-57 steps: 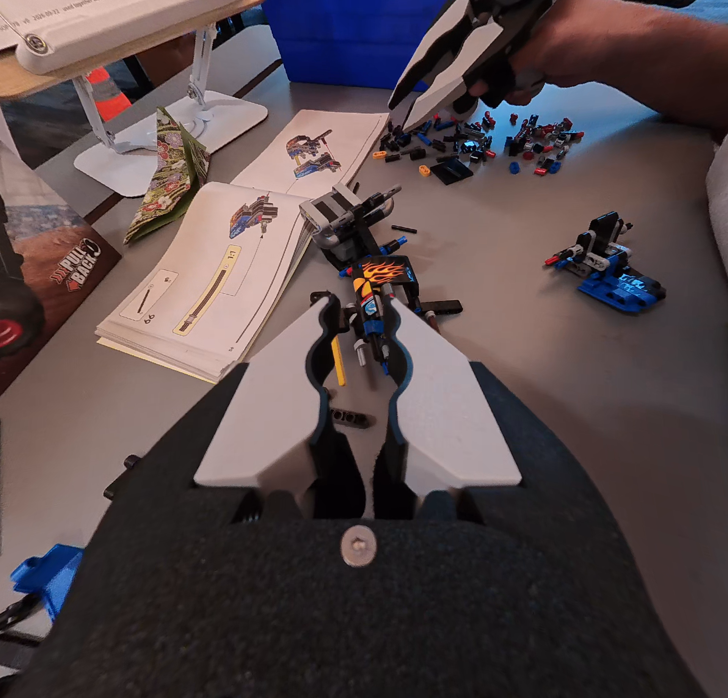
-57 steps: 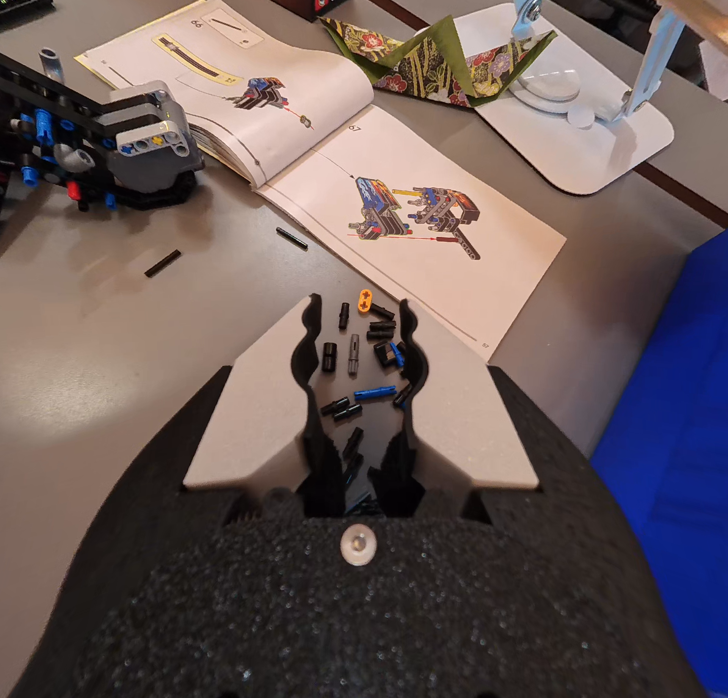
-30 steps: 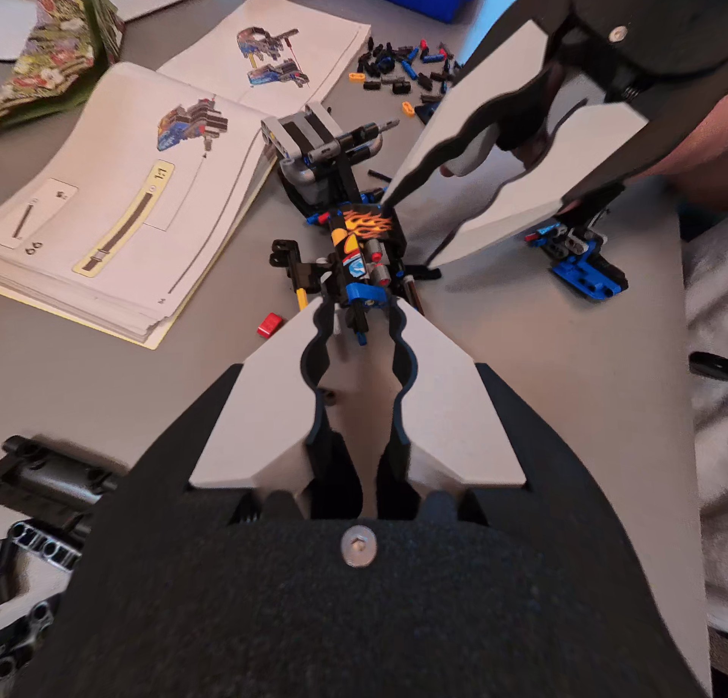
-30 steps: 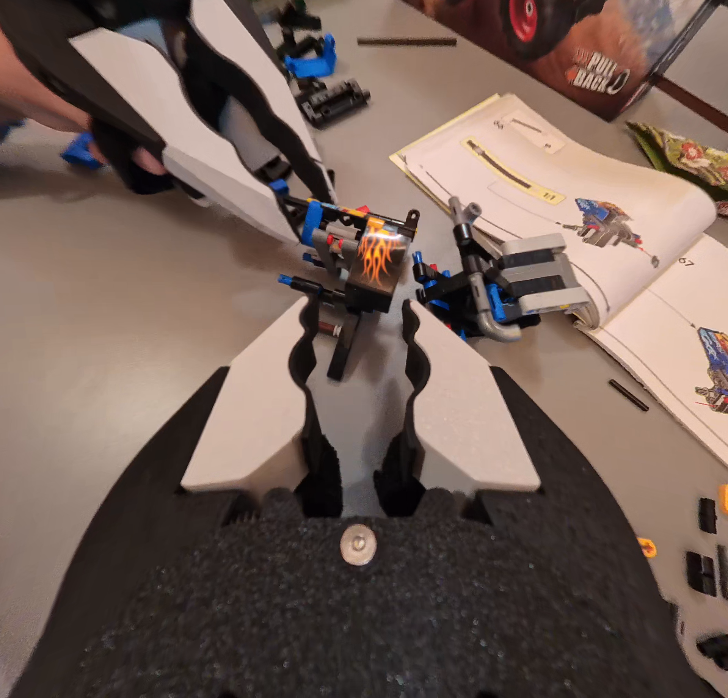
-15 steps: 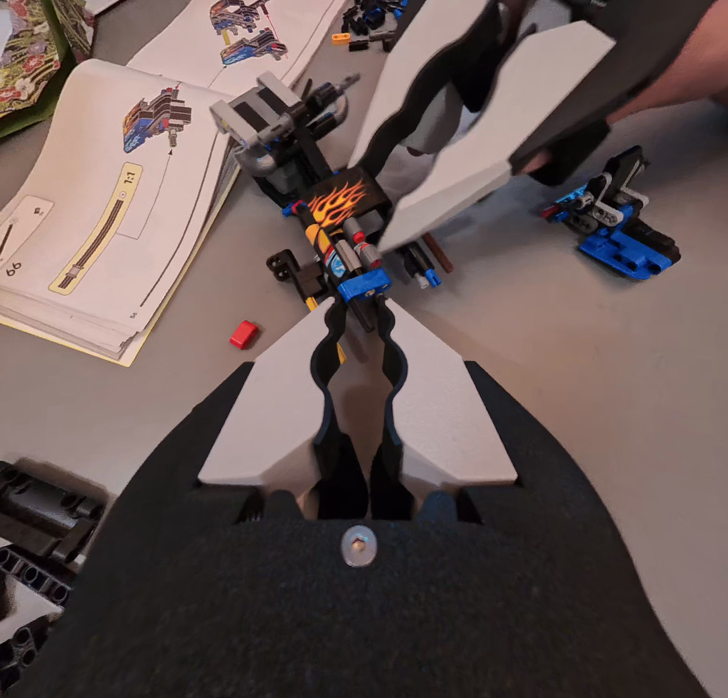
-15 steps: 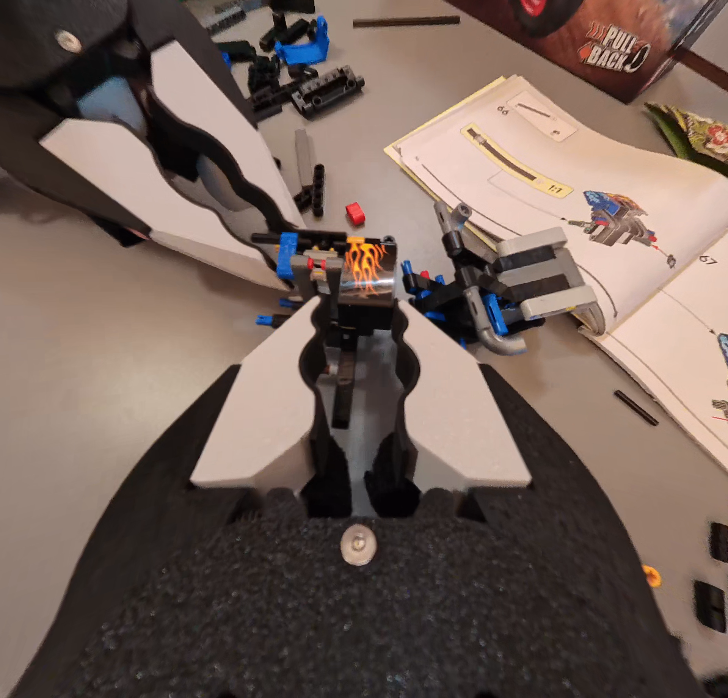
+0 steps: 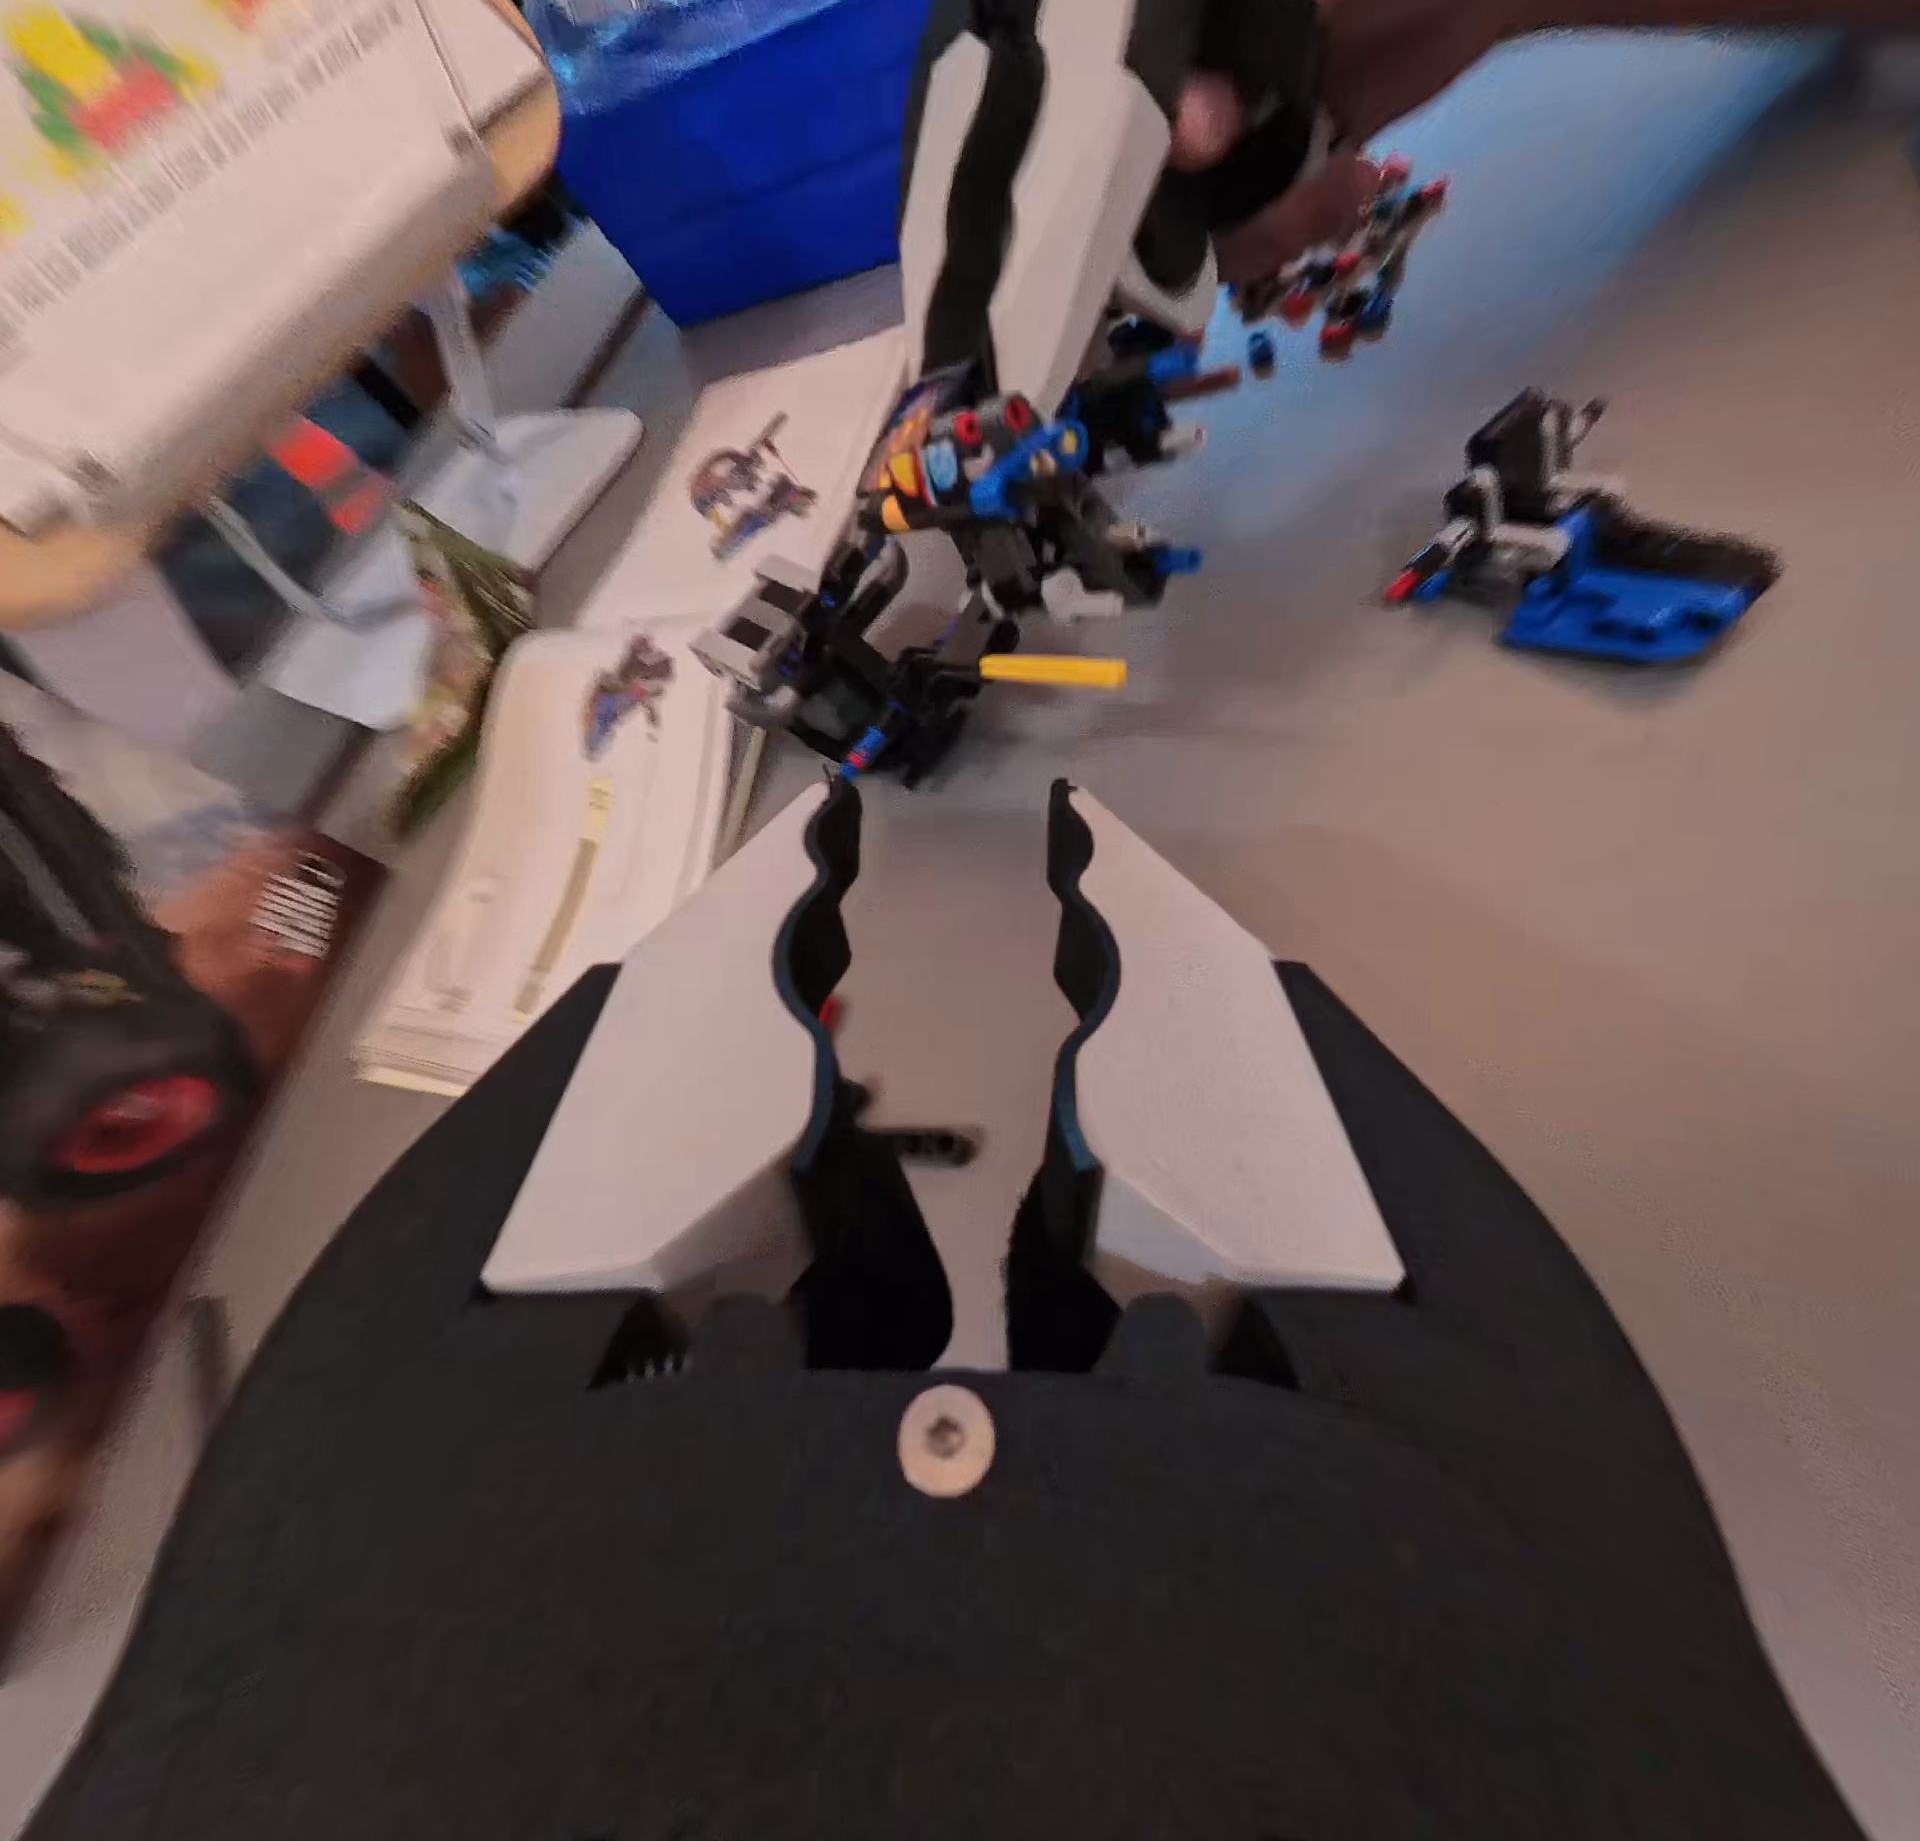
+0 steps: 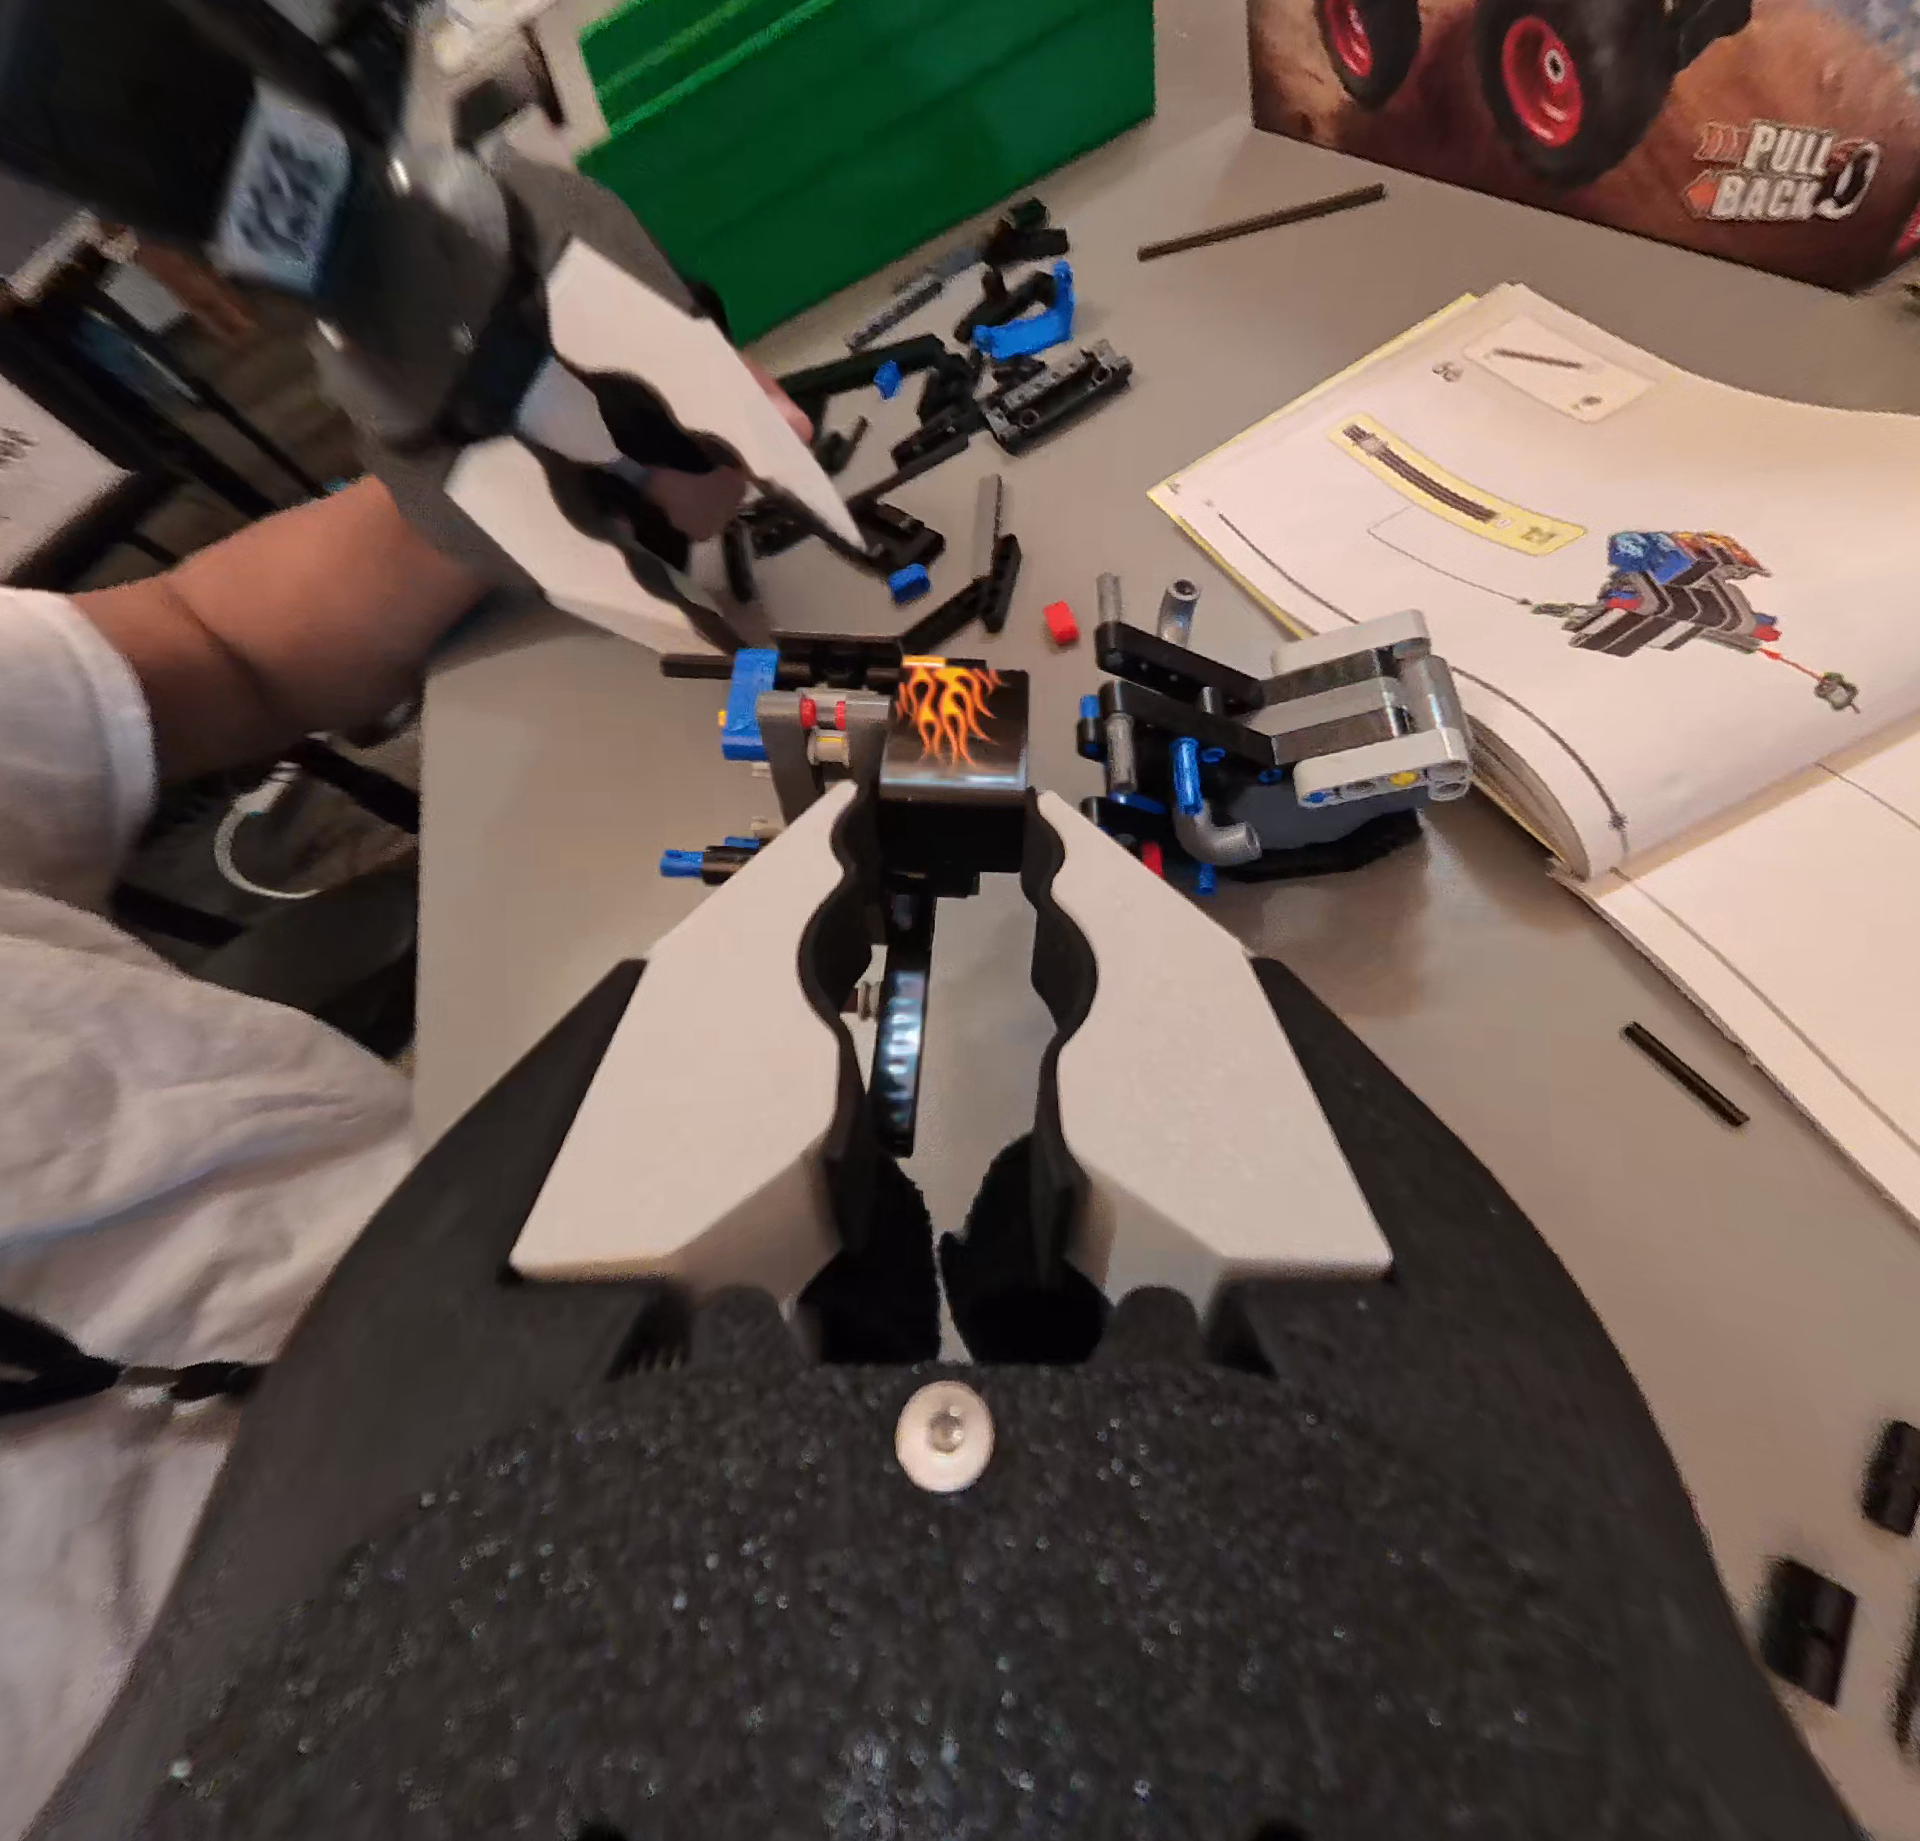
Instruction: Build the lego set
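Note:
My right gripper is shut on the black Lego assembly with the flame sticker and holds it off the grey table. In the left wrist view it hangs under the right gripper. A grey and black motor block lies just right of it, and also shows in the left wrist view. My left gripper is open and empty, drawn back from both; it shows at upper left in the right wrist view.
The open instruction booklet and the set's box lie right. A green bin and loose black and blue parts lie behind. A blue sub-assembly, a blue bin, a small red piece. Left tips to right tips: about 8 cm. The small red piece is about 9 cm from my left fingertips.
My left gripper has let go of the flame assembly, opened and pulled back. My right gripper has closed on the assembly and lifted it off the table.

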### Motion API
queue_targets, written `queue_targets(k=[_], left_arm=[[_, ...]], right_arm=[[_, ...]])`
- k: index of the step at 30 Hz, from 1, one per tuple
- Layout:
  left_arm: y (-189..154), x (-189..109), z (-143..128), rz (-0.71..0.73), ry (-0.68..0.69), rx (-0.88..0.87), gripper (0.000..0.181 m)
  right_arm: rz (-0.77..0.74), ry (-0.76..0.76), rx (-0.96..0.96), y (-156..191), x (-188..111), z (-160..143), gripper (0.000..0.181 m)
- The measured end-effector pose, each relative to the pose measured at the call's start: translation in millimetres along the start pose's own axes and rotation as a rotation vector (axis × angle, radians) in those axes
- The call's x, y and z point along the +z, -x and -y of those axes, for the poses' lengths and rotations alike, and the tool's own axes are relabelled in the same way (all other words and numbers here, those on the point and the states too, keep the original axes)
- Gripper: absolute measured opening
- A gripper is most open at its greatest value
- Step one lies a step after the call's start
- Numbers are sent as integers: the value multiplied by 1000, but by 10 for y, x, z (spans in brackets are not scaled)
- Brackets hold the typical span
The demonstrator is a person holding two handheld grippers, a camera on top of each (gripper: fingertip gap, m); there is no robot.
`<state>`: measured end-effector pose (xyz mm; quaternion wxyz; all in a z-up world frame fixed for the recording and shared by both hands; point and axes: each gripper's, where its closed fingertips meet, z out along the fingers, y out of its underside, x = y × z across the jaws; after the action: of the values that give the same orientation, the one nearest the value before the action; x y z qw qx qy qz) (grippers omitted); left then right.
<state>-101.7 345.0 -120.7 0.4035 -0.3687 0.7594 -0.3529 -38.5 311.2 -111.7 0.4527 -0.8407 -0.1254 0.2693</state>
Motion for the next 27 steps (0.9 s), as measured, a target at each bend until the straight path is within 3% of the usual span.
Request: queue_targets(k=[1, 4, 7, 11, 16, 23, 27], left_arm=[[-16, 18, 10, 49, 8, 98, 35], [-79, 91, 65, 153, 52, 329, 42], [-178, 182, 169, 170, 32, 434, 44], [-252, 282, 245, 137, -29, 416, 40], [-291, 271, 366, 105, -112, 405, 7], [-264, 345, 313, 204, -105, 532, 5], [-283, 303, 297, 261, -107, 576, 5]], right_arm=[[36, -17, 9, 16, -38, 22, 25], [140, -45, 53, 80, -106, 61, 25], [222, -48, 82, 159, -101, 58, 25], [333, -58, 130, 284, -62, 47, 25], [403, -65, 199, 316, -12, 32, 25], [403, -93, 201, 284, -27, 66, 26], [423, -104, 150, 395, -87, 85, 44]])
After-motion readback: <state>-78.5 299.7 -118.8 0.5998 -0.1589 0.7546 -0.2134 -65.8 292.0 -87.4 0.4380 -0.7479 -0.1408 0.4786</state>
